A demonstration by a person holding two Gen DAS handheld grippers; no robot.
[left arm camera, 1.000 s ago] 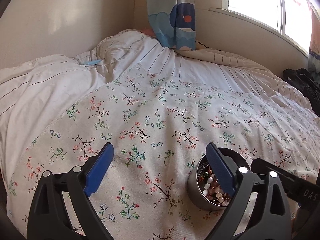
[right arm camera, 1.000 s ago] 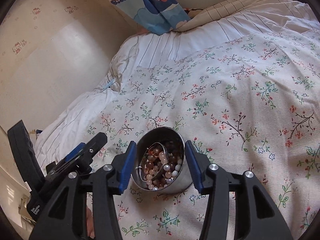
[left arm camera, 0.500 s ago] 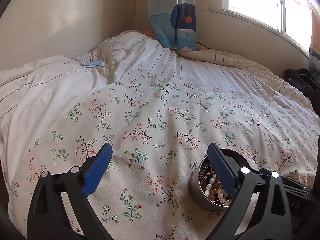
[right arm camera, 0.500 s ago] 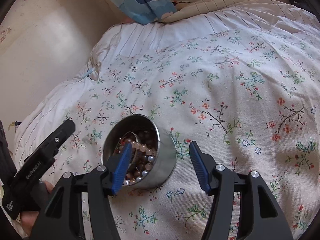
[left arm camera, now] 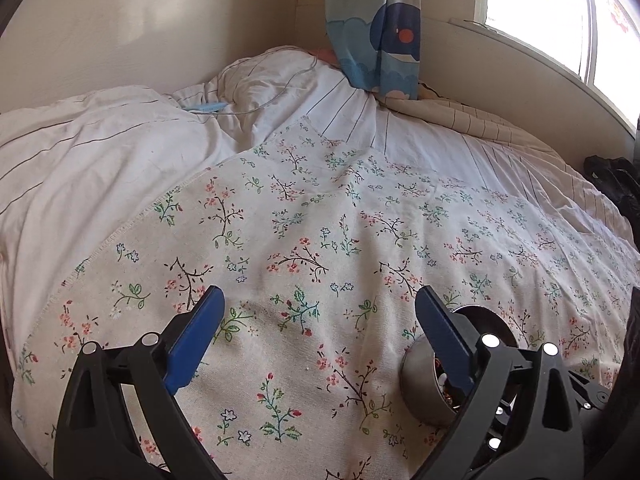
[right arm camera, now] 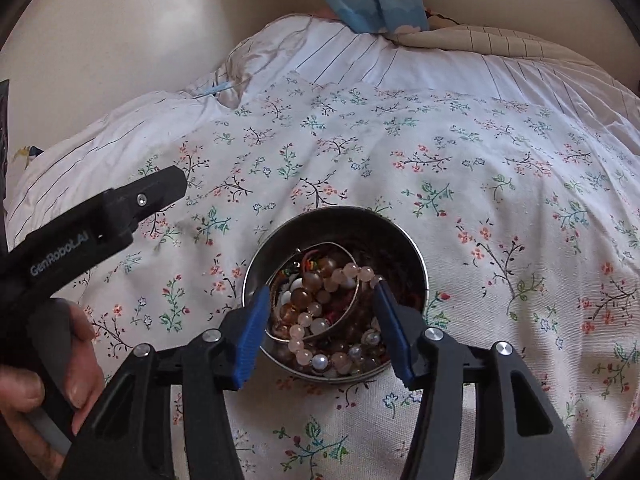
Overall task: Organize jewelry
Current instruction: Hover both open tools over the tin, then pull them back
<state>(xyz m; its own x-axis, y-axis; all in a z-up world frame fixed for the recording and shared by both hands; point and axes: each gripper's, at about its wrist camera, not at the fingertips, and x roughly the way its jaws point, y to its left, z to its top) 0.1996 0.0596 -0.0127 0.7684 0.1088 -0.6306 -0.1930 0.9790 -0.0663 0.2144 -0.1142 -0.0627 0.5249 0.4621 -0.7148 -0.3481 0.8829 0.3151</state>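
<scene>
Right wrist: jewelry tin [right arm camera: 412, 248] beneath right hand-held gripper [right arm camera: 322, 302].

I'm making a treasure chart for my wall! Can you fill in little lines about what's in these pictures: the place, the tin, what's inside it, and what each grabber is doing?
place: floral cloth spread over a bed
tin: round metal tin, lid off, standing on the cloth
inside: beaded bracelets, a thin metal bangle
right gripper: open, blue pads either side of the jewelry, jaws just closing a little
left gripper: open wide, nothing between its pads, beside the tin
</scene>
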